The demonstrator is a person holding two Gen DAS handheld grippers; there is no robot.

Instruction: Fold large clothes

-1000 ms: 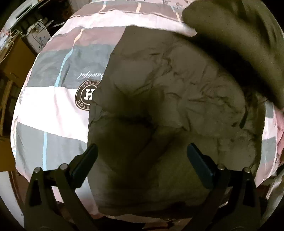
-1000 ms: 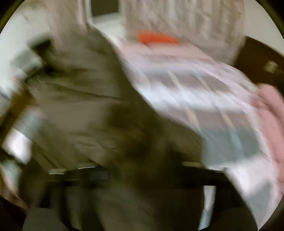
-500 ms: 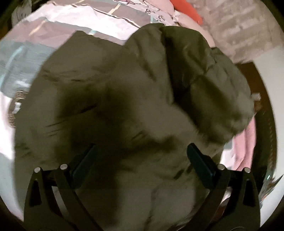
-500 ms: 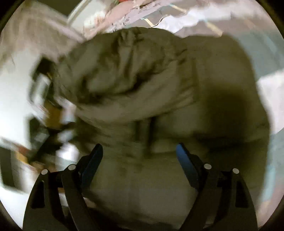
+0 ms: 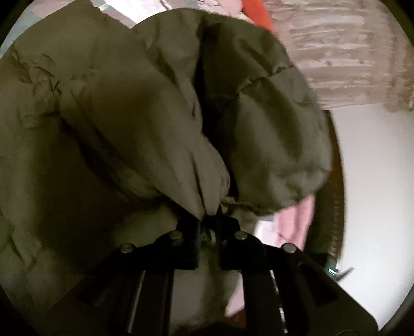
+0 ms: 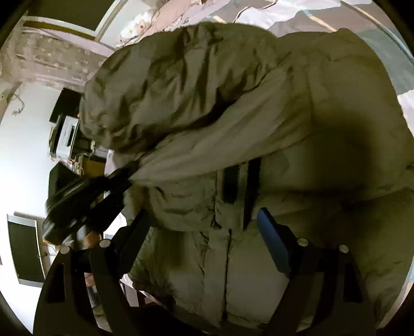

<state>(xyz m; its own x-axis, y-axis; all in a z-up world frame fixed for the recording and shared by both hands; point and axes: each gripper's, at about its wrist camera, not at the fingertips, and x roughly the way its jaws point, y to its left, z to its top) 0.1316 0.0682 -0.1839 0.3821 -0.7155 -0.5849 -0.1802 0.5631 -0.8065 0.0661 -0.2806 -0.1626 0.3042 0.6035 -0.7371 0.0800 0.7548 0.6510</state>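
An olive-green padded jacket (image 5: 108, 124) lies on a bed and fills both views. My left gripper (image 5: 208, 227) is shut on a bunched sleeve end of the jacket, its fingers close together around the cloth. In the right wrist view the left gripper (image 6: 121, 175) pinches the sleeve end at the left, with the sleeve stretched across the jacket body (image 6: 323, 155). My right gripper (image 6: 204, 227) is open and empty, its fingers (image 6: 271, 240) spread just above the jacket's front zipper.
The bed has a pink, grey and white striped cover (image 6: 297, 13). A pink garment (image 5: 297, 217) and an orange item (image 5: 256, 13) lie beside the jacket. A curtain (image 5: 349, 64), white wall and furniture (image 6: 67, 134) stand beyond the bed's edge.
My left gripper went from open to shut on the jacket's sleeve end. My right gripper stays open and has settled over the jacket's front.
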